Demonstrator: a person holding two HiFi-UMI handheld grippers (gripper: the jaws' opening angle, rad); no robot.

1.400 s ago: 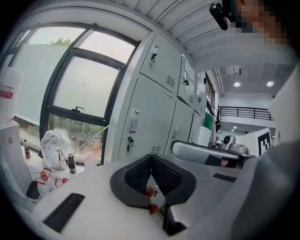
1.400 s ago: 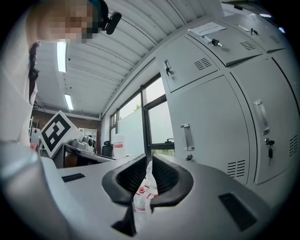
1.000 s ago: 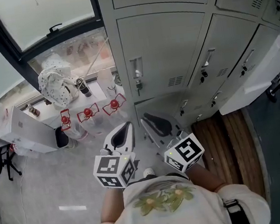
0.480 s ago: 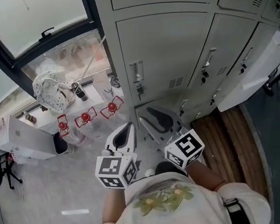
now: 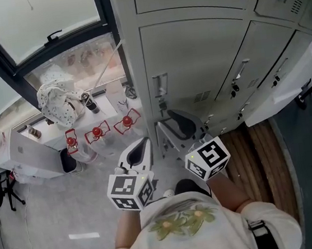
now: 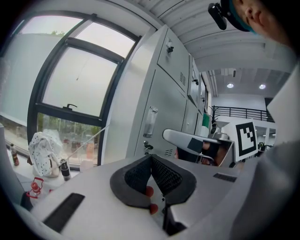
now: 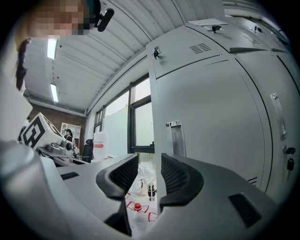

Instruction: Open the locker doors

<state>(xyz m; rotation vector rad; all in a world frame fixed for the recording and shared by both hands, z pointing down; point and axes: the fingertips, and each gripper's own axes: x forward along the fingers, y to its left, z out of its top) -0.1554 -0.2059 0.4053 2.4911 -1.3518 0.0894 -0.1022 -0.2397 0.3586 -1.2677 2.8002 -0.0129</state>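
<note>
Brought the right gripper (image 5: 180,128) a touch nearer the lockers than a second ago, and has just been spreading its jaws. Now stands with them wide apart, nothing between the pads (only far-off bottles and window glass show through the gap). Points roughly level at the grey locker door (image 5: 193,60), short of it and not touching.

Holds the left gripper (image 5: 140,145) just beside the right one, on the window side. Jaws there closed tip to tip, gripping nothing.

Leaves the door shut flush in its frame. Carries a recessed handle (image 5: 160,85) near the door's left edge, with a small lock just under it. Sits ahead of and above the right gripper's tips in the head view; in the right gripper view, rises just right of the gap between the jaws.

Beyond the left gripper, down by the window (image 5: 42,22): three clear bottles with red tops (image 5: 96,133) in a row, near a spotted white cloth (image 5: 56,96) bunched on the ledge. To the right of the lockers, a strip of wooden flooring (image 5: 250,154).
</note>
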